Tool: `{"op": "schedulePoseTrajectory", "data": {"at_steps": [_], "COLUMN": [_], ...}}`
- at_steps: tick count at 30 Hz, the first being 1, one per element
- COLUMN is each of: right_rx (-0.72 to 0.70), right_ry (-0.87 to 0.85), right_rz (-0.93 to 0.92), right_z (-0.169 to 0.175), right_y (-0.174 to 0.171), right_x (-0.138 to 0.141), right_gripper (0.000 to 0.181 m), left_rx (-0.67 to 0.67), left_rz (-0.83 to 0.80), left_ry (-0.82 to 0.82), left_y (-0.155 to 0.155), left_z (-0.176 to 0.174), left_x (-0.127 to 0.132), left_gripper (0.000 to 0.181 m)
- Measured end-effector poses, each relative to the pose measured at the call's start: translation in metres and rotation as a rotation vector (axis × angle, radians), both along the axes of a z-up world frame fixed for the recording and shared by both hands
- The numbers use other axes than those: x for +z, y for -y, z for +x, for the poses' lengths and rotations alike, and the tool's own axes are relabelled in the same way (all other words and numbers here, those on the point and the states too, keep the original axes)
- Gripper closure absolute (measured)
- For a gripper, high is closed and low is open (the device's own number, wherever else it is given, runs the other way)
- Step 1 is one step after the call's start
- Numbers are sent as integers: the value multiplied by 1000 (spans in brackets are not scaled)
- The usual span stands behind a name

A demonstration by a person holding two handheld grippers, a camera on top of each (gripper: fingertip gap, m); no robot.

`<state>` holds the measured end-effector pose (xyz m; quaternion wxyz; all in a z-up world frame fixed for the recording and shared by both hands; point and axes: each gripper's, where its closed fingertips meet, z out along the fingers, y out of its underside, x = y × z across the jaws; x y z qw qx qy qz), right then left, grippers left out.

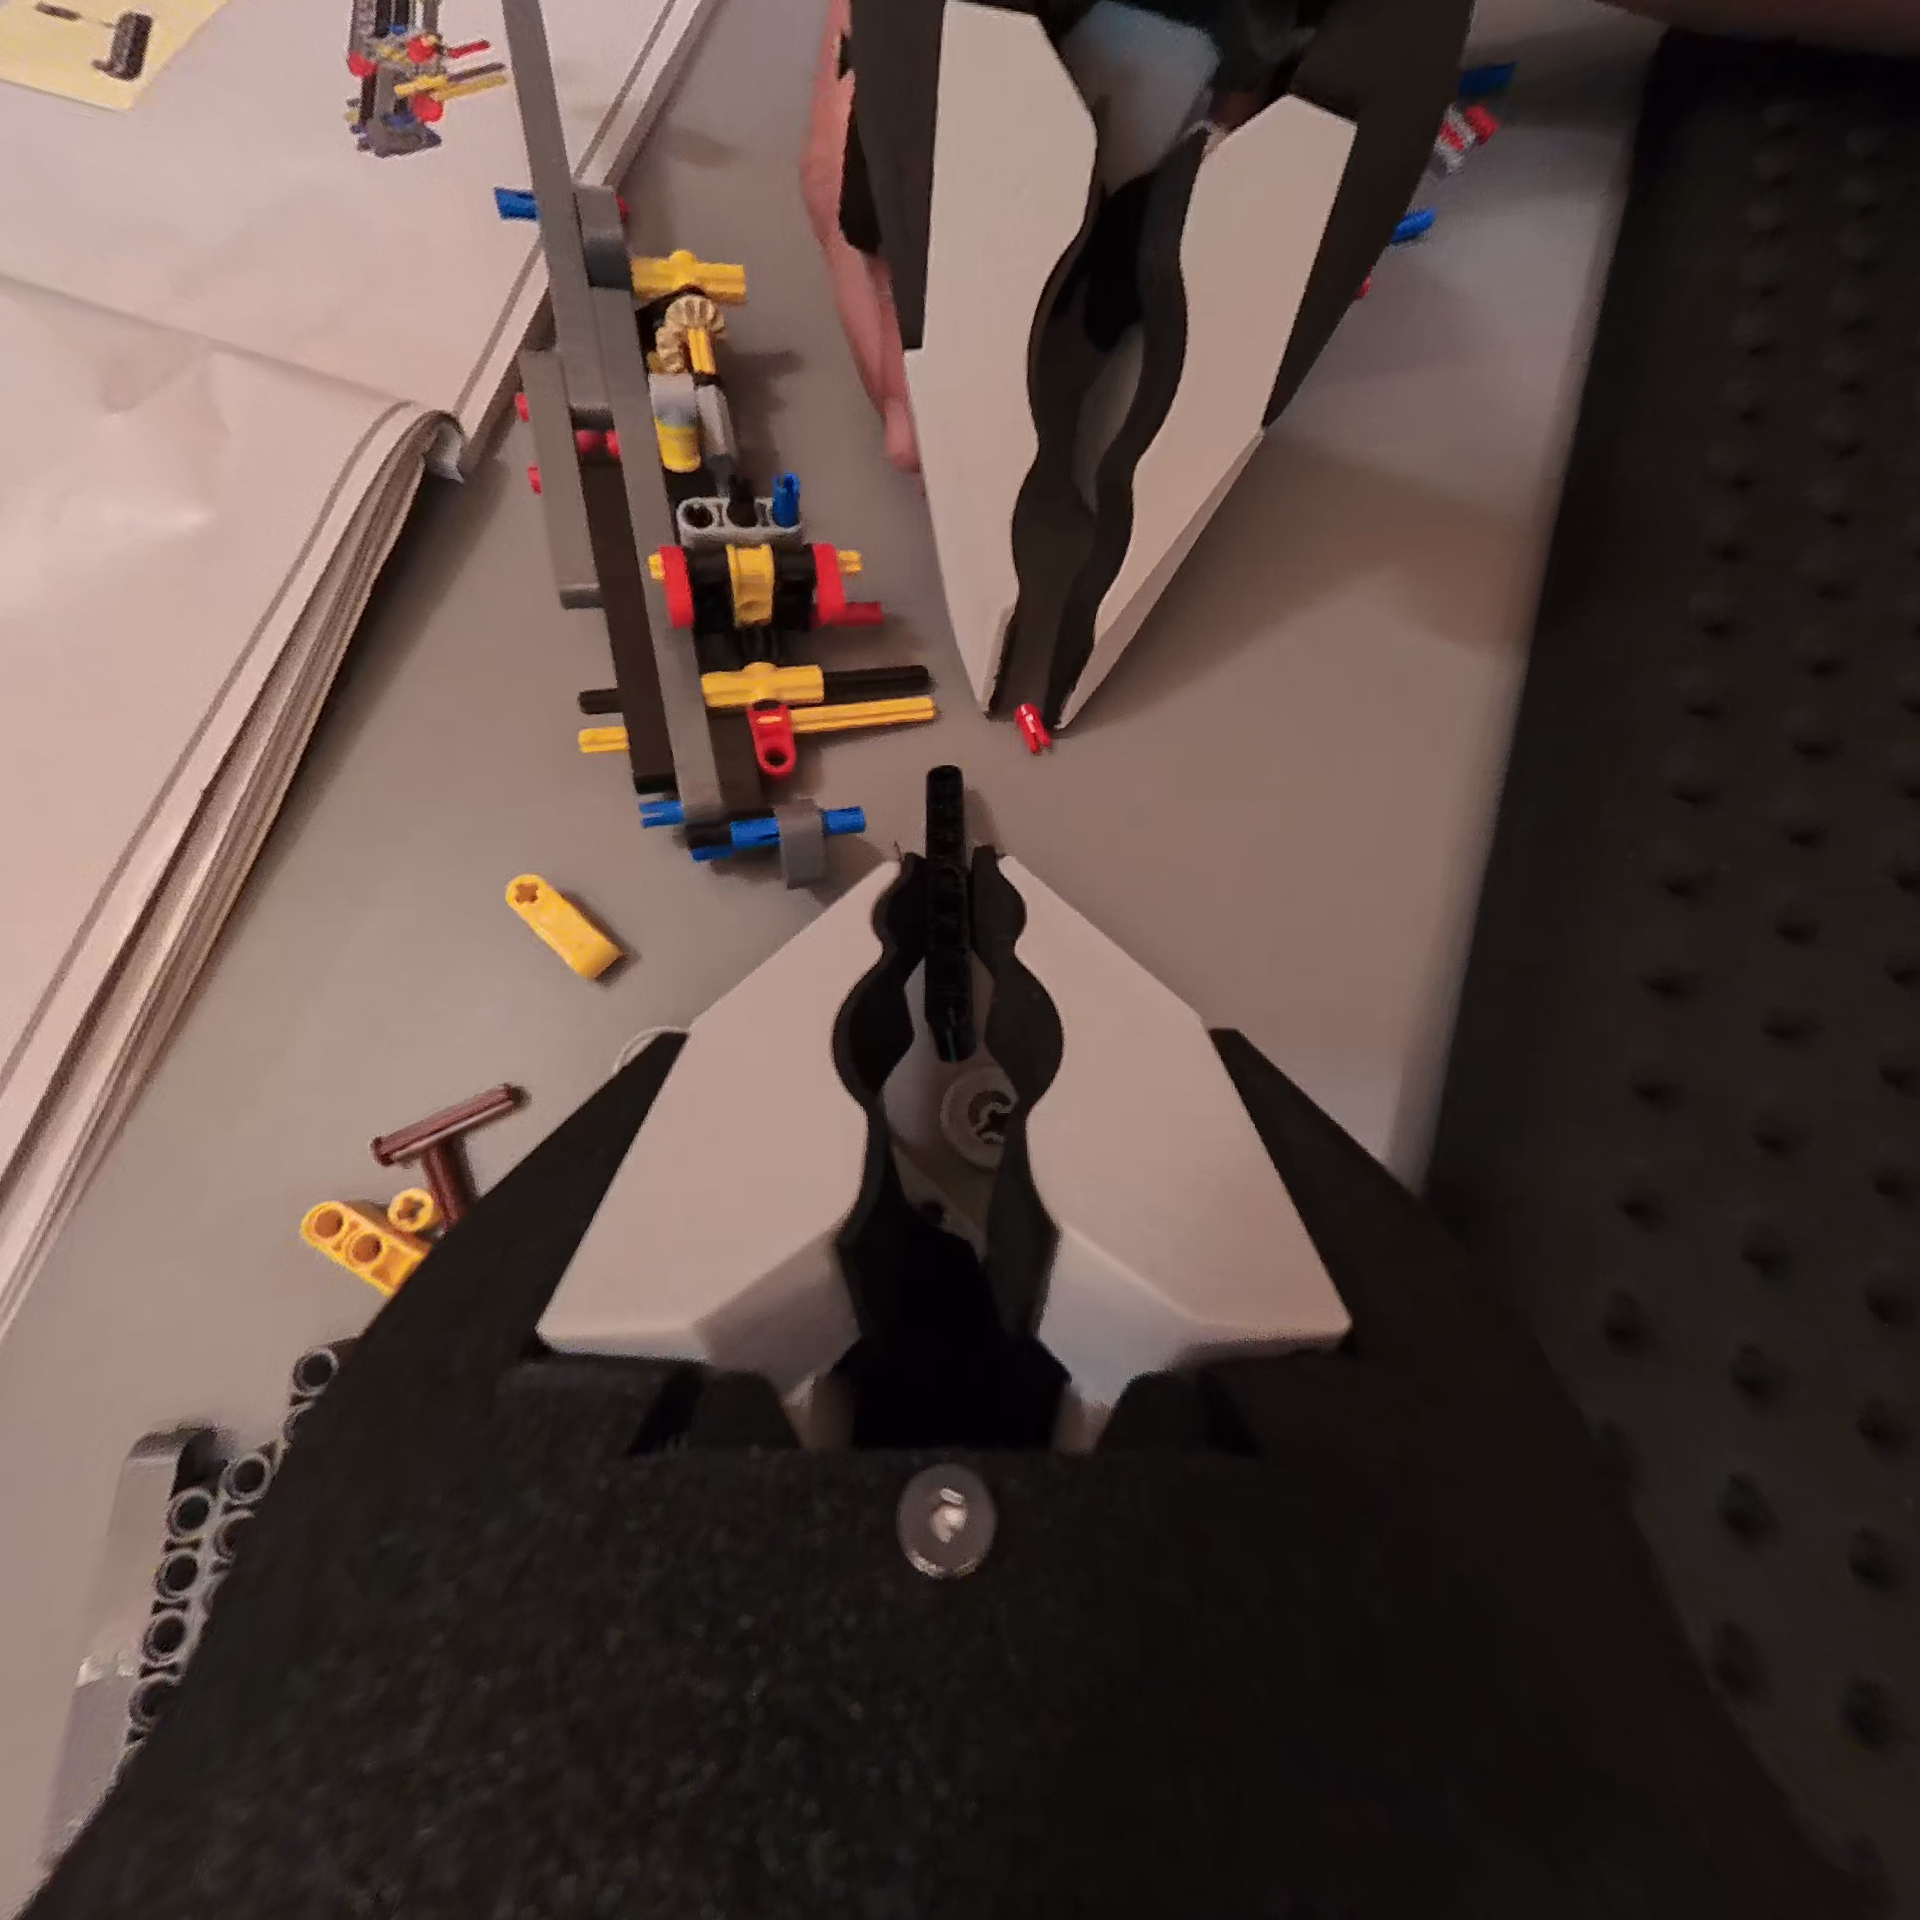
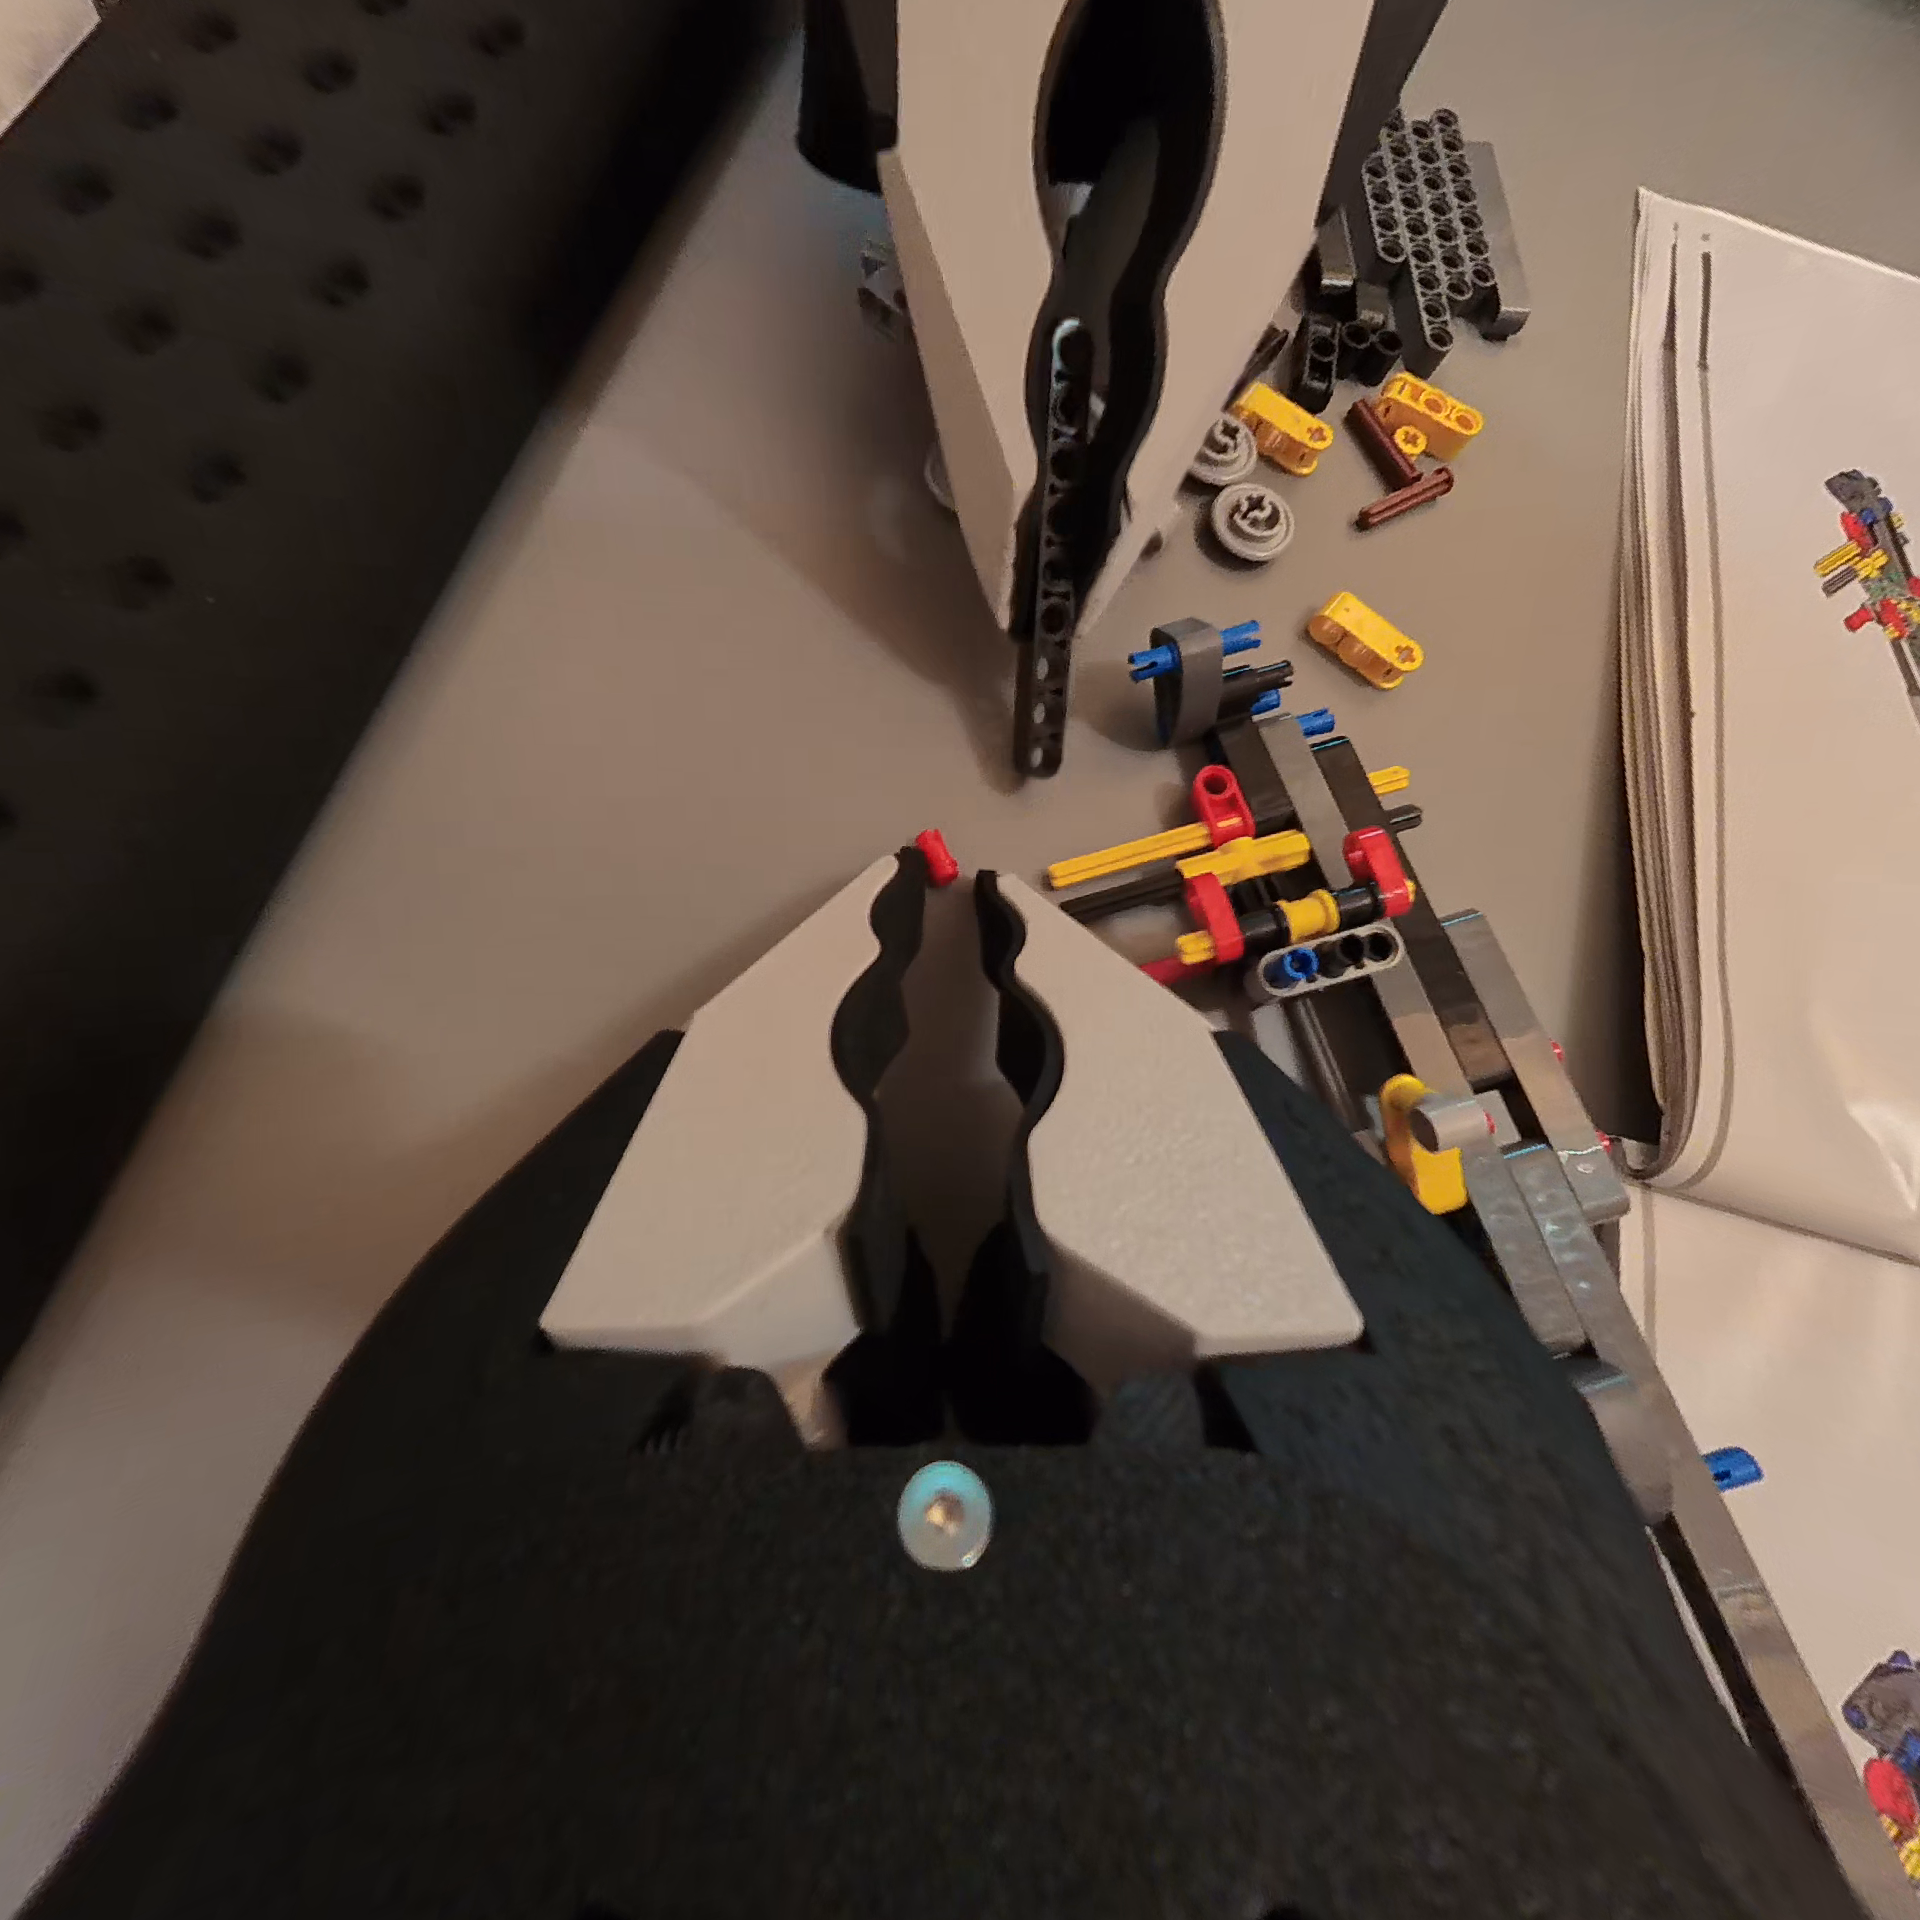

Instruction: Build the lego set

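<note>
My left gripper (image 1: 945,868) is shut on a long black beam with holes (image 1: 948,935), which sticks out past the tips. In the right wrist view the left gripper (image 2: 1044,613) points down, and the beam (image 2: 1042,717) reaches the table. My right gripper (image 2: 948,878) pinches a small red pin (image 2: 935,854) at its very tips. It faces the left gripper (image 1: 1031,707), with the pin (image 1: 1031,725) a short gap from the beam's end. The partly built model (image 1: 727,592) of grey beams, yellow axles and red bushes lies beside both grippers (image 2: 1299,894).
An open instruction booklet (image 1: 208,520) lies beyond the model (image 2: 1766,727). Loose parts lie nearby: a yellow connector (image 1: 561,925), a brown axle (image 1: 447,1132), grey pulleys (image 2: 1252,520) and stacked dark beams (image 2: 1444,229). A black perforated mat (image 1: 1714,935) borders the table. A hand (image 1: 873,312) shows behind the right gripper. There is about 5 centimetres between the tips of the two grippers. The left tips stand about 7 centimetres off the yellow connector (image 1: 561,925). My right wrist view (image 2: 1370,627) looks at it from another angle.
</note>
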<state>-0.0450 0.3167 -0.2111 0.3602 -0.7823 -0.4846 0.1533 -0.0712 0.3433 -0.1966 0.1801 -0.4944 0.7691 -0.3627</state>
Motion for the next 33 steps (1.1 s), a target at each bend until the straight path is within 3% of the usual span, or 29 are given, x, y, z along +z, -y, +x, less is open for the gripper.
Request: {"op": "schedulePoseTrajectory", "data": {"at_steps": [6, 10, 15, 33], "right_rx": [36, 36, 20, 8], "right_ry": [0, -14, -16, -1], "right_rz": [-5, -21, -30, 0], "right_z": [-8, -8, -8, -6], "right_y": [3, 5, 6, 5], "right_x": [0, 0, 0, 0], "right_gripper": [170, 178, 170, 173], "left_rx": [-61, -46, -34, -64], "left_rz": [8, 14, 34, 61], "left_ry": [-20, -16, -2, 7], "left_y": [15, 13, 8, 13], "left_z": [0, 1, 0, 0], "left_x": [-3, -3, -3, -5], "left_gripper": [175, 175, 175, 175]}}
